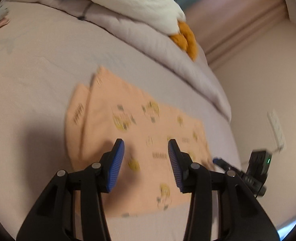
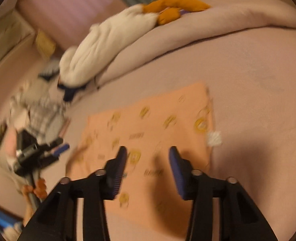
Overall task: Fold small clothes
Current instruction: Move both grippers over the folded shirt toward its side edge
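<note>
Lying flat on the bed (image 1: 37,56) near its quilt-side edge, the peach garment (image 1: 140,132) stretches lengthwise across beneath both hovering grippers, left gripper (image 1: 146,160) and right gripper (image 2: 148,166), each partly open and holding nothing.

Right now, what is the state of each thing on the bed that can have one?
Peach garment: folded, lying flat on the sheet.
Left gripper: fingers open, nothing between them.
Right gripper: fingers open, nothing between them.
Duvet: bunched behind the garment.
Plush toy: lying on the duvet.
</note>
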Demonstrator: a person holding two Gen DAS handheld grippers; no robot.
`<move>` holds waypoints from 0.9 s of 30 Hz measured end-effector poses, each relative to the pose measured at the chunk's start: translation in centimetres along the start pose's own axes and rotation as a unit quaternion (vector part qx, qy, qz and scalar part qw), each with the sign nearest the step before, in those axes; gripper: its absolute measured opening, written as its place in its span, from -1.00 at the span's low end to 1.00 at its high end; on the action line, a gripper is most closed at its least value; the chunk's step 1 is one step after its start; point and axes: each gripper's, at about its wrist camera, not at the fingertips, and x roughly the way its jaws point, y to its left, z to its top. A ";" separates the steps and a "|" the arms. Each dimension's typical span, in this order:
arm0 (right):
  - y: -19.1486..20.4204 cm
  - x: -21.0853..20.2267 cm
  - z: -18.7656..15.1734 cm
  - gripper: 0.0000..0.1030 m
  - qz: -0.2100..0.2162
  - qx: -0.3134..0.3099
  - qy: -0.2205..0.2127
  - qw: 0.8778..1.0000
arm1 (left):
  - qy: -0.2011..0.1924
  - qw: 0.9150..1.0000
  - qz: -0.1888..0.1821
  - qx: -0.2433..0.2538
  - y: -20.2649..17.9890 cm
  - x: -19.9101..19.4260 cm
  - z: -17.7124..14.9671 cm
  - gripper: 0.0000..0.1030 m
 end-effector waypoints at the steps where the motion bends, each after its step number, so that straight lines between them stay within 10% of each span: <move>1: 0.1 0.3 -0.5 -0.40 -0.008 -0.007 0.008 1.000 | 0.008 1.000 0.009 0.009 -0.2 0.3 -0.9 -0.19; 9: -1.3 0.6 -5.2 -0.74 -0.089 -0.042 0.054 0.994 | 0.049 0.998 0.041 0.014 2.8 2.1 -6.3 -0.52; 19: -2.5 -2.2 -6.9 -0.89 -0.052 0.010 0.045 0.998 | 0.035 0.997 0.066 0.015 2.9 -0.4 -8.3 -0.57; 27: 2.1 -2.2 -7.9 -0.57 -0.075 -0.054 0.040 0.995 | 0.013 0.988 0.146 0.044 2.0 -2.0 -9.3 -0.06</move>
